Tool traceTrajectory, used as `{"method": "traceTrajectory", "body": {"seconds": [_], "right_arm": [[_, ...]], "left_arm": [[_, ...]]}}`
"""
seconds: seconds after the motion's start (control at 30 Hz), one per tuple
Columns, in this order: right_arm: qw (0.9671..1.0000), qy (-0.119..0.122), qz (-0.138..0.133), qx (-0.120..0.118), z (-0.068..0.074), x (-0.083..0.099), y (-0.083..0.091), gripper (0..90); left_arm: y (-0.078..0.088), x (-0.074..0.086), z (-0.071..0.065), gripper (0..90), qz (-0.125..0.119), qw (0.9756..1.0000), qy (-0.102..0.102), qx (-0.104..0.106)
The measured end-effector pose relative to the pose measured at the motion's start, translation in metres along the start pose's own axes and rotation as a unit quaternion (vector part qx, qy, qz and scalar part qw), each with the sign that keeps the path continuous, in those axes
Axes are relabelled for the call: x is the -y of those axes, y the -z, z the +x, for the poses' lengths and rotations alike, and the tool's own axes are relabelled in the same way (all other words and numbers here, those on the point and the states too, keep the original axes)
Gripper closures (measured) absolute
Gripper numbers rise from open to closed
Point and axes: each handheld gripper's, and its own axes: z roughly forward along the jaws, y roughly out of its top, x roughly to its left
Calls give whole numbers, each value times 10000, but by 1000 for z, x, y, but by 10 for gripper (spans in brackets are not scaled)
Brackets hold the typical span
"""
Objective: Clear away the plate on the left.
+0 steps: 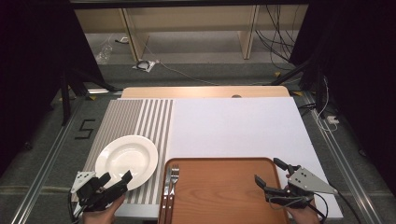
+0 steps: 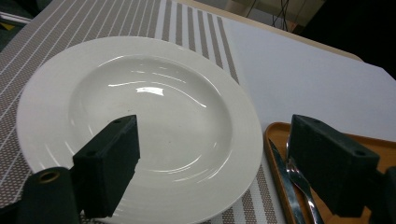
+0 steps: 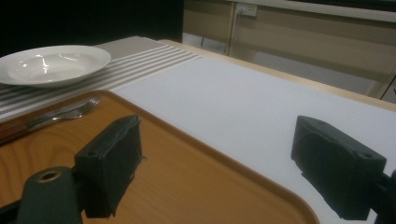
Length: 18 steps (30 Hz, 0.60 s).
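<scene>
The plate at the near left is plain glossy white, with no pattern. It lies on a placemat striped in grey-brown and white: fine close stripes at its left, broader bands at its right. The sheet covering the middle and right of the bench is plain white, and the bench edge at the far side is pale wood. The tray at the near middle is orange-brown with wood grain. The fork and knife are shiny silver. Both grippers have black fingers, and each carries a grey plate
</scene>
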Motion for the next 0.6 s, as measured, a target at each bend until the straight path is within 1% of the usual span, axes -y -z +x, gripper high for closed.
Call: {"method": "traceTrajectory", "body": {"seconds": [0.07, 0.13, 0.2, 0.27, 0.33, 0.43, 0.5, 0.6], "right_arm": [[10000, 3, 13, 3, 0, 0, 0, 170], [10000, 9, 8, 2, 0, 0, 0, 171], [10000, 8, 18, 1, 0, 0, 0, 170], [10000, 9, 7, 0, 0, 0, 0, 171], [10000, 9, 0, 2, 0, 0, 0, 170], [10000, 23, -2, -6, 0, 0, -1, 170], [10000, 22, -3, -6, 0, 0, -1, 170], [10000, 21, -2, -6, 0, 0, -1, 170]], "left_arm": [[1, 0, 3, 164, -12, 9999, 100, -91], [2, 1, 6, 162, -23, 9996, 246, -167], [4, 1, 11, 162, -64, 9987, 462, -219], [6, 1, 14, 162, -82, 9980, 576, -258], [7, 2, 17, 162, -48, 9972, 687, -285], [8, 3, 21, 162, -45, 9955, 891, -322], [9, 4, 23, 162, -66, 9944, 990, -351], [11, 6, 29, 162, -66, 9913, 1252, -392]]}}
